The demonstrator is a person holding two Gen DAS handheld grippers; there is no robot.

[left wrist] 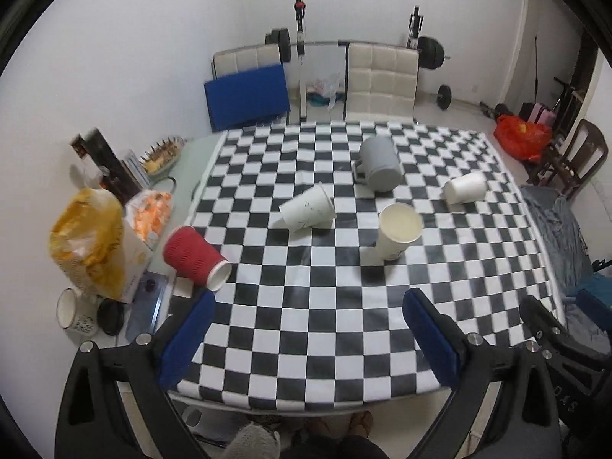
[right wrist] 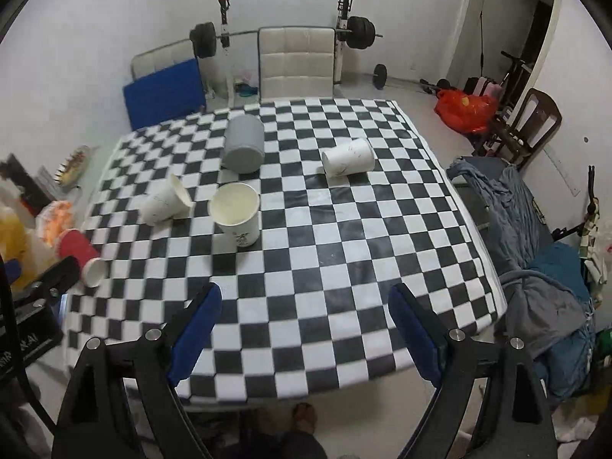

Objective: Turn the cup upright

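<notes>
Table: checkered cloth (left wrist: 306,325), cups scattered ahead of both grippers.
Left gripper (left wrist: 310,329): wide open, empty.
Right gripper (right wrist: 306,329): same.
Red cup (left wrist: 195,258): on its side by left finger (left wrist: 187,340), likely easiest first.

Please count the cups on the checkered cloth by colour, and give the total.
White paper cups: 3 (lying on its side, lying on its side, upright)
Grey mug: 1
Red ribbed cup: 1
Total: 5
</notes>
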